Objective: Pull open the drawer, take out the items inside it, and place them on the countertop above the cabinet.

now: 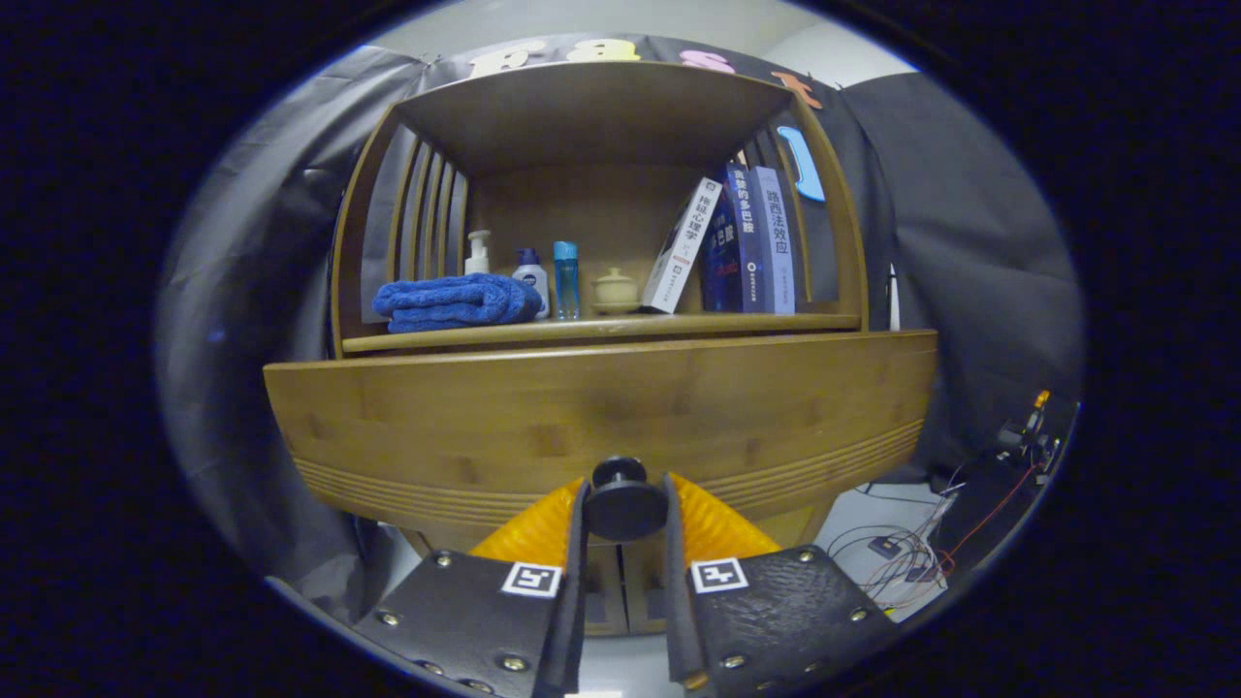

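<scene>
A bamboo cabinet fills the scene, and its wide drawer front (601, 412) curves across just ahead of me. A round black knob (623, 501) sticks out from the lower middle of that front. My gripper (624, 509) is shut on the knob, one finger pressing each side of it. The drawer's inside is hidden behind its front. The countertop (601, 330) above the drawer is a narrow wooden ledge under an open shelf bay.
On the countertop stand a folded blue towel (456, 301), a white pump bottle (477, 254), two small bottles (548, 281), a cream lidded pot (615, 289) and several books (742, 242). Cables and a black device (931, 543) lie on the floor at the right.
</scene>
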